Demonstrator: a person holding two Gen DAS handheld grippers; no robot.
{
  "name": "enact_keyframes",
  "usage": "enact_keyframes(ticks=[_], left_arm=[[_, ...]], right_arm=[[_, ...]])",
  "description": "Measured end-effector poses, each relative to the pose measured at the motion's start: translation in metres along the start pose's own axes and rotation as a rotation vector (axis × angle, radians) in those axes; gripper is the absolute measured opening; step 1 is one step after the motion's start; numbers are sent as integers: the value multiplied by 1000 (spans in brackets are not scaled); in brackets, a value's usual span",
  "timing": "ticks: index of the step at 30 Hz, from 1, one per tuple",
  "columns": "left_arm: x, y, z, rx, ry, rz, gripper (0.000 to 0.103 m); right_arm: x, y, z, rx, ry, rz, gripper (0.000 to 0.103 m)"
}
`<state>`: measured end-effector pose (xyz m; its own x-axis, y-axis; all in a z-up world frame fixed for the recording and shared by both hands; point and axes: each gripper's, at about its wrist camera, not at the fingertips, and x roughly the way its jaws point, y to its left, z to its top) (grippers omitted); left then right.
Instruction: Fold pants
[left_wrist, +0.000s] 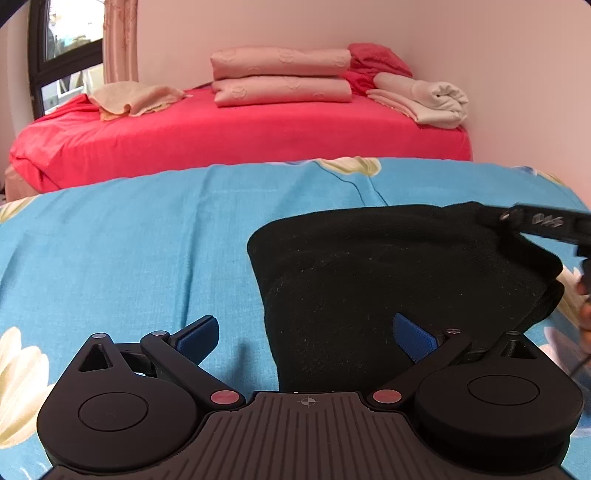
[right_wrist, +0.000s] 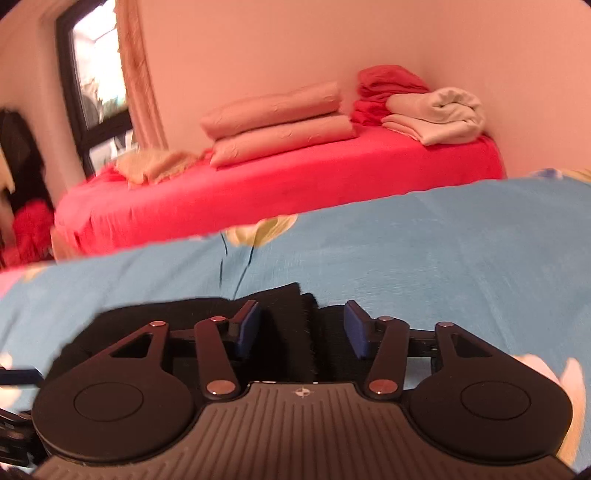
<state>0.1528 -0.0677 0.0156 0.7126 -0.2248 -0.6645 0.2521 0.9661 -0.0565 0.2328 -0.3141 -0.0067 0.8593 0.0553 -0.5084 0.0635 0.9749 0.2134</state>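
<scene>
Black pants (left_wrist: 369, 273) lie folded in a thick bundle on the blue flowered sheet (left_wrist: 129, 258). My left gripper (left_wrist: 306, 336) is open wide just above the bundle's near left edge; its right pad is over the black cloth and its left pad over the sheet. In the right wrist view the pants (right_wrist: 288, 314) show a ridged fold edge running between the blue pads of my right gripper (right_wrist: 302, 328), which stand apart from the cloth, open. One finger of the right gripper (left_wrist: 532, 221) reaches over the bundle's far right corner in the left wrist view.
Beyond the blue bed stands a red-sheeted bed (left_wrist: 240, 136) with two stacked pink pillows (left_wrist: 280, 77), folded cream blankets (left_wrist: 424, 96) and a beige towel (left_wrist: 136, 98). A window (left_wrist: 62, 48) and curtain are at the far left. A wall closes off the right side.
</scene>
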Motion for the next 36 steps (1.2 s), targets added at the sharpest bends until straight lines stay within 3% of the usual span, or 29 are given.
enact_keyframes(ticks=[2,4,5,9,16,19,24,27,29,31,33,35,36], left_arm=[[1,-1,0,3,1,4,103],[2,-1,0,2,2,7,103],[2,-2,0,3,5,7,103],[1,-3,0,10,5,14,103],[-1,-1,3,20,19,3,103],[-5,13,9,-13,42,-61,103],[1,52,17,-163,102,-258,103],[24,64,18,-234,157,-270,103],[43,65,15,-287,203,-330,103],[57,62,11,-336,230,-378,103],[55,50,13,-306,203,-381,103],[47,39,14,-303,197,-419,103],[38,36,16,-297,174,-403,103]], right_arm=[[-4,-3,-4,-6,14,17,83],[7,-5,-15,-32,93,8,84],[2,-10,-22,-30,91,7,89],[-3,-35,-19,135,150,58,91],[-17,-42,-19,160,200,80,96],[-23,-50,-15,194,242,134,97],[-27,-67,-6,244,307,256,99],[-21,-71,-6,261,347,266,100],[-19,-65,-6,239,342,283,101],[-17,-55,-8,215,336,289,94],[-19,-42,-10,149,314,230,80],[-28,-36,-10,121,288,238,54],[-35,-33,-8,121,277,234,53]])
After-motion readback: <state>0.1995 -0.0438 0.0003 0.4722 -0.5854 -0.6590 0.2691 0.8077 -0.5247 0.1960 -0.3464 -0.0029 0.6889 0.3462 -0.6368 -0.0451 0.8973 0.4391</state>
